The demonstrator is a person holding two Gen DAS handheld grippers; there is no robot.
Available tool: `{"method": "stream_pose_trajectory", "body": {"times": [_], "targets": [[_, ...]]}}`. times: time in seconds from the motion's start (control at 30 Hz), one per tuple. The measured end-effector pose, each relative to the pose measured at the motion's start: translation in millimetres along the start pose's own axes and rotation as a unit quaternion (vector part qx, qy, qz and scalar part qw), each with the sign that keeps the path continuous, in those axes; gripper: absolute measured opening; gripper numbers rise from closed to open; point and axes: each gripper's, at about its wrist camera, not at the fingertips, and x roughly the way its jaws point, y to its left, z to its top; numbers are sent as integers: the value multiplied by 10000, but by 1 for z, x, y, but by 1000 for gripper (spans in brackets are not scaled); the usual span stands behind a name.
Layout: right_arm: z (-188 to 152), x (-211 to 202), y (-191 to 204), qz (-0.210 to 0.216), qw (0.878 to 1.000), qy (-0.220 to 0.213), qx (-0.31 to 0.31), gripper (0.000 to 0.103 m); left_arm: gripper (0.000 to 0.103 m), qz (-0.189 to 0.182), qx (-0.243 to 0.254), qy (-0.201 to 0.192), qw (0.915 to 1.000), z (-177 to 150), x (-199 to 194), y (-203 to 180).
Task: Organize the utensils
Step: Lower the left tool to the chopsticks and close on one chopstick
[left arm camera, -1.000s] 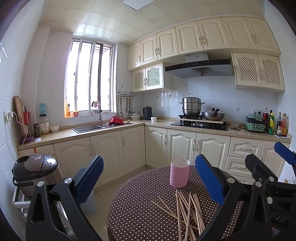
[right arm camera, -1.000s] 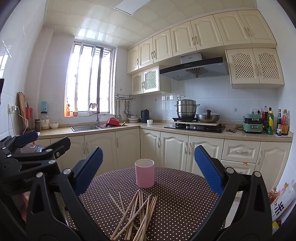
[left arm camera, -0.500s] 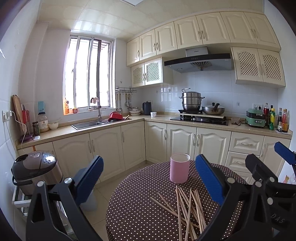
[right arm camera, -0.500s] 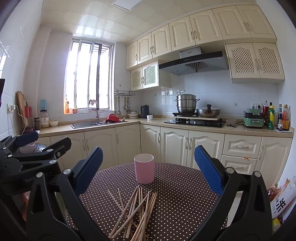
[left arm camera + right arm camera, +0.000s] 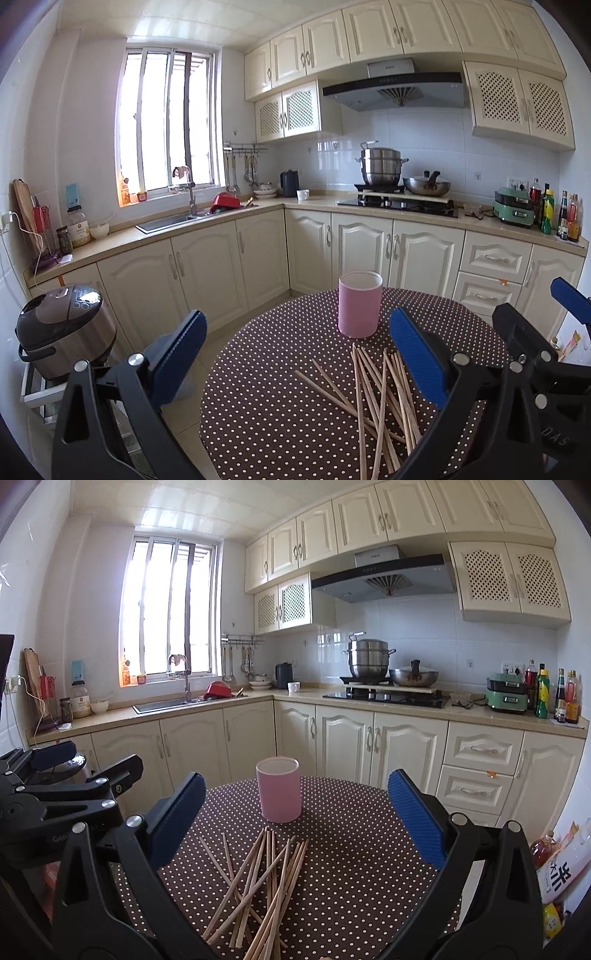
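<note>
A pink cylindrical cup (image 5: 359, 304) (image 5: 277, 789) stands upright on a round table with a brown polka-dot cloth (image 5: 266, 406) (image 5: 351, 849). Several wooden chopsticks (image 5: 373, 398) (image 5: 258, 882) lie in a loose crossed pile in front of the cup. My left gripper (image 5: 295, 354) is open and empty, held above the table's left side. My right gripper (image 5: 295, 816) is open and empty, held above the pile. The left gripper also shows at the left edge of the right wrist view (image 5: 55, 794). The right gripper shows at the right edge of the left wrist view (image 5: 535, 350).
A rice cooker (image 5: 62, 325) stands on a low rack left of the table. Cream cabinets and a counter (image 5: 258, 214) with sink, hob and pots run along the far walls. Bottles and packets (image 5: 557, 867) sit low at the right.
Both grippers have tilted down slightly and drifted, so the table, cup and chopsticks sit higher in view. Nothing was picked up or moved.
</note>
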Motion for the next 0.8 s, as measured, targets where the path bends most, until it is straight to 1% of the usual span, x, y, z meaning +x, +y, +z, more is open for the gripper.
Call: {"method": "stream_pose_trajectory", "body": {"times": [0.03, 0.1, 0.17, 0.23, 0.33, 0.43, 0.5, 0.6, 0.63, 0.73, 0.8], "targets": [[-2, 5, -1, 9, 10000, 78, -6, 97, 98, -32, 12, 95, 9999, -2, 6, -1], [-8, 16, -2, 22, 9995, 306, -36, 97, 98, -88, 41, 466, 9989, -8, 25, -3], [-15, 30, -3, 9, 9983, 586, -56, 97, 98, -140, 67, 796, 9967, -13, 43, -5], [-22, 40, -6, 55, 9968, 797, -26, 97, 98, -294, 77, 1127, 9932, -22, 62, -5], [-34, 53, -11, 32, 9949, 1009, 39, 97, 98, -400, -7, 1734, 9840, -40, 92, -3], [-46, 69, -22, -69, 9913, 1306, 169, 97, 98, -443, -31, 2200, 9745, -59, 120, -3], [-56, 80, -28, -133, 9875, 1547, 263, 97, 98, -427, 33, 2390, 9701, -66, 132, -4], [-70, 94, -33, -179, 9819, 1856, 336, 97, 98, -472, 72, 2764, 9599, -79, 152, -6], [-74, 98, -34, -193, 9801, 1942, 357, 97, 98, -479, 85, 2820, 9582, -82, 157, -7], [-82, 107, -38, -242, 9768, 2093, 381, 97, 97, -570, 172, 2842, 9569, -85, 166, -15], [-86, 112, -42, -245, 9755, 2143, 431, 97, 97, -656, 267, 2759, 9586, -79, 168, -23]]}}
